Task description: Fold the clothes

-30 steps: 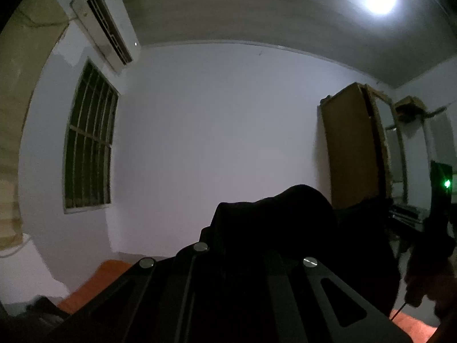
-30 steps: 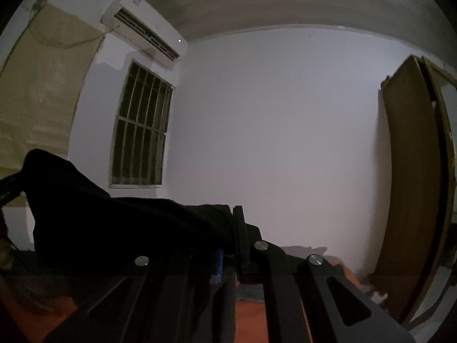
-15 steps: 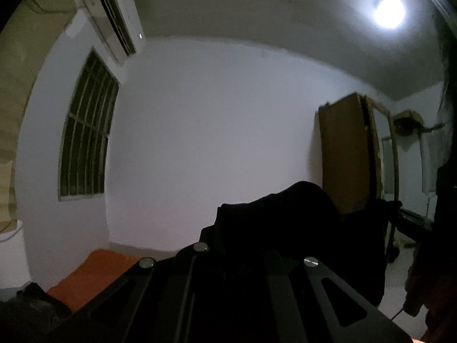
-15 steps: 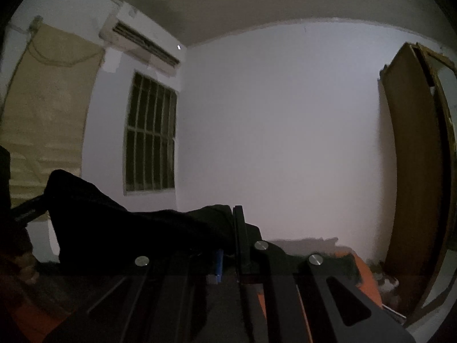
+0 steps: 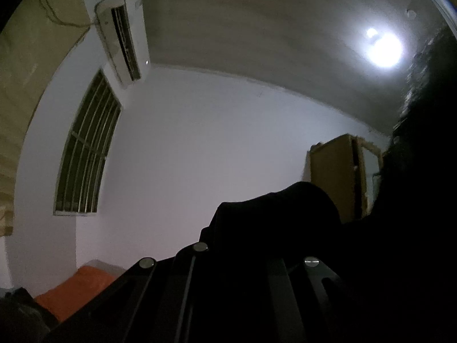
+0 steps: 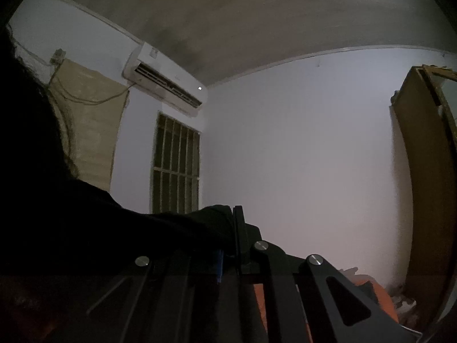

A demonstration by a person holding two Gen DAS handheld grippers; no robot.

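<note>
A black garment [image 5: 280,214] is bunched over my left gripper [image 5: 242,245], which is shut on it and hides its fingertips. In the right wrist view the same black garment [image 6: 120,228] stretches from the left to my right gripper [image 6: 228,228], which is shut on its edge. Both grippers point upward toward the wall and ceiling, holding the cloth raised between them. The person's dark hair [image 5: 428,114] fills the right edge of the left view.
An orange bed surface [image 5: 77,288] lies low at the left, and shows in the right view [image 6: 380,297]. A barred window [image 5: 85,154], an air conditioner [image 5: 122,34], a wooden wardrobe [image 6: 425,171] and a ceiling lamp [image 5: 385,48] surround the room.
Both grippers have tilted and risen upward with the garment; more ceiling shows and less bed. The person's hair has come into both views.
</note>
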